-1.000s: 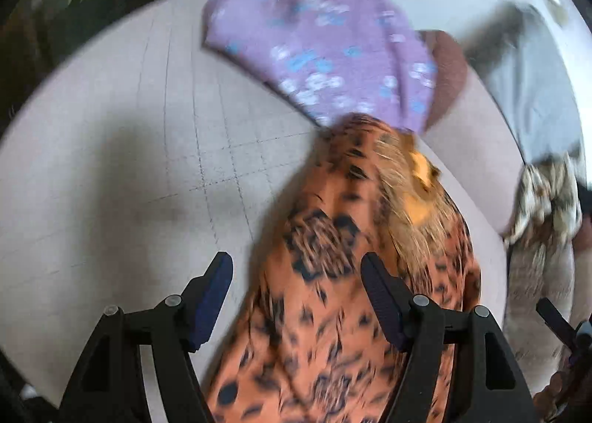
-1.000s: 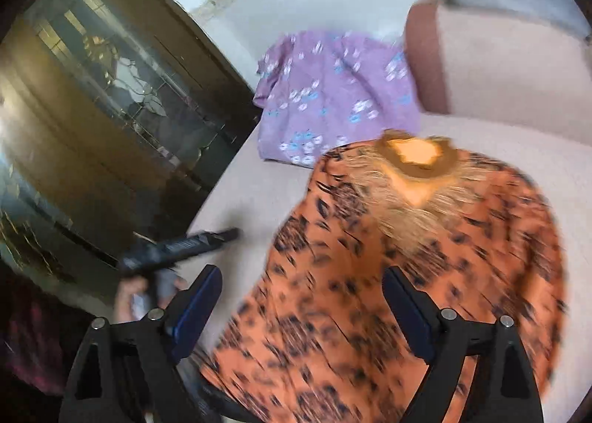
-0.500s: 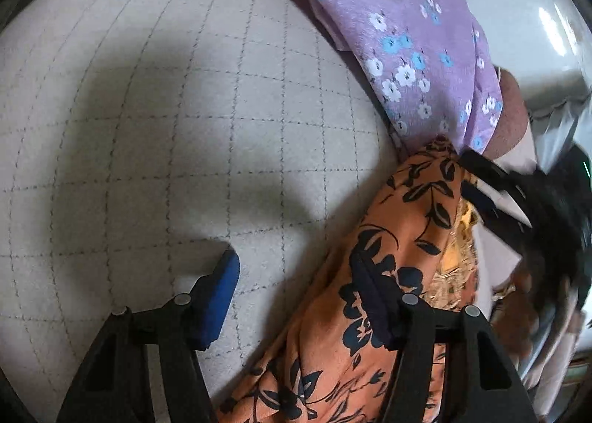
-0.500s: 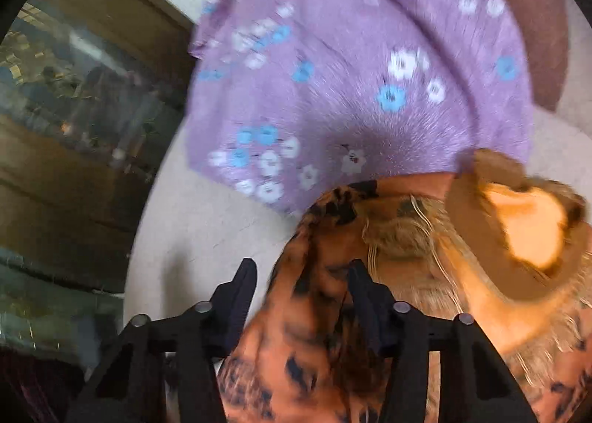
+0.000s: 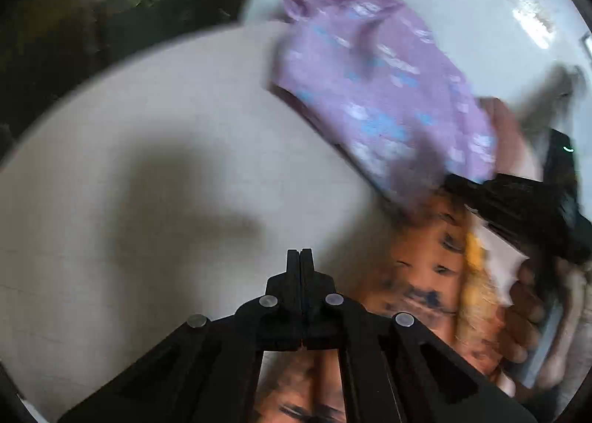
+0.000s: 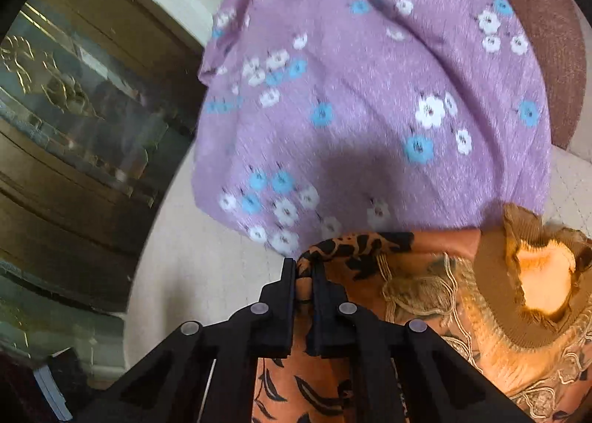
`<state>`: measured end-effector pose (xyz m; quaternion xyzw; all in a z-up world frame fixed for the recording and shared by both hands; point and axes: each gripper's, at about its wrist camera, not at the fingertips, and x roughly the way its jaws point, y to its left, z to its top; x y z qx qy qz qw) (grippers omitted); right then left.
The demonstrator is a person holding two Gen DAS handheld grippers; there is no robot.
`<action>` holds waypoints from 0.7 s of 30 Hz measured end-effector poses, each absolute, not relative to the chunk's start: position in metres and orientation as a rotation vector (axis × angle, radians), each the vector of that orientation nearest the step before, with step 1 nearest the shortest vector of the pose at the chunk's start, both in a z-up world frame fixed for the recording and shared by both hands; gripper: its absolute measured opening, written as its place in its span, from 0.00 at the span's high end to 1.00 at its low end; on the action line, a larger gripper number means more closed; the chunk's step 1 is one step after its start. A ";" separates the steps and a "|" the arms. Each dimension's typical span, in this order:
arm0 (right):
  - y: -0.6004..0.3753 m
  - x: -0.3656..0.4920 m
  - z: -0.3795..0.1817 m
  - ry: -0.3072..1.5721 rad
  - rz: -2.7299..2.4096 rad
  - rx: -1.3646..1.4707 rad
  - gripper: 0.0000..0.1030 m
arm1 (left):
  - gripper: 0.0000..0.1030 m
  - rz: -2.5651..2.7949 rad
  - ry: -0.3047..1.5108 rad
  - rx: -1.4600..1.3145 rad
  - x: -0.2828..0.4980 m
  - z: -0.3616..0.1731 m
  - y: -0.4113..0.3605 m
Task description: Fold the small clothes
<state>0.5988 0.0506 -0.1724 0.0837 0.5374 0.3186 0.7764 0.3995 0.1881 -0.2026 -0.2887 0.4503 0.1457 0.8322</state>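
Note:
An orange garment with black print point(image 6: 414, 319) and a knitted tan collar point(image 6: 532, 275) lies on the pale quilted cushion point(image 6: 192, 275). My right gripper point(image 6: 304, 267) is shut on the garment's upper left corner, with cloth pinched between the jaws. My left gripper point(image 5: 300, 256) has its jaws fully together over the cushion point(image 5: 148, 182); the blurred orange garment point(image 5: 425, 275) lies just to its right and passes under its body, and no cloth shows between the tips. The right gripper's black body point(image 5: 525, 208) shows at the far right of the left wrist view.
A folded purple floral garment point(image 6: 370, 90) lies just beyond the orange one, also in the left wrist view point(image 5: 370, 90). A brown armrest point(image 6: 547, 34) is at the right. A dark wood and glass cabinet point(image 6: 74, 108) stands beyond the cushion's left edge.
Both grippers have gone from open to shut. The right one closed on the orange garment's corner. The left one shifted left of the cloth, and its view is blurred by motion.

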 end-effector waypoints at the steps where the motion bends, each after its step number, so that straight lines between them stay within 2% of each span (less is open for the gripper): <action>1: 0.050 0.601 -0.177 1.154 0.670 0.176 0.92 | 1.00 0.288 0.975 -0.649 0.399 -0.210 0.191; 6: 0.057 0.620 -0.235 1.271 0.640 0.226 0.89 | 0.99 0.178 1.120 -0.779 0.411 -0.239 0.181; 7: 0.055 0.621 -0.240 1.277 0.634 0.224 0.88 | 0.90 0.181 1.134 -0.760 0.412 -0.239 0.179; 8: 0.051 0.622 -0.242 1.282 0.645 0.256 0.88 | 0.73 0.178 1.142 -0.726 0.414 -0.237 0.174; 9: 0.044 0.619 -0.236 1.276 0.651 0.296 0.88 | 0.62 0.168 1.134 -0.709 0.415 -0.233 0.170; 10: 0.036 0.613 -0.225 1.248 0.668 0.327 0.87 | 0.41 0.150 1.119 -0.695 0.415 -0.228 0.167; 11: 0.028 0.601 -0.208 1.205 0.701 0.343 0.85 | 0.32 0.134 1.095 -0.681 0.415 -0.224 0.164; 12: 0.017 0.588 -0.192 1.166 0.712 0.350 0.75 | 0.32 0.126 1.067 -0.669 0.413 -0.218 0.160; 13: 0.008 0.575 -0.179 1.136 0.717 0.352 0.45 | 0.32 0.107 1.050 -0.645 0.413 -0.214 0.156; 14: -0.004 0.558 -0.165 1.104 0.713 0.341 0.26 | 0.32 0.087 1.044 -0.614 0.414 -0.210 0.149; 15: -0.019 0.536 -0.149 1.060 0.688 0.320 0.14 | 0.32 0.073 1.038 -0.594 0.413 -0.207 0.144; 21: -0.148 0.389 -0.098 0.891 0.541 0.365 0.14 | 0.32 -0.103 0.999 -0.438 0.367 -0.168 0.074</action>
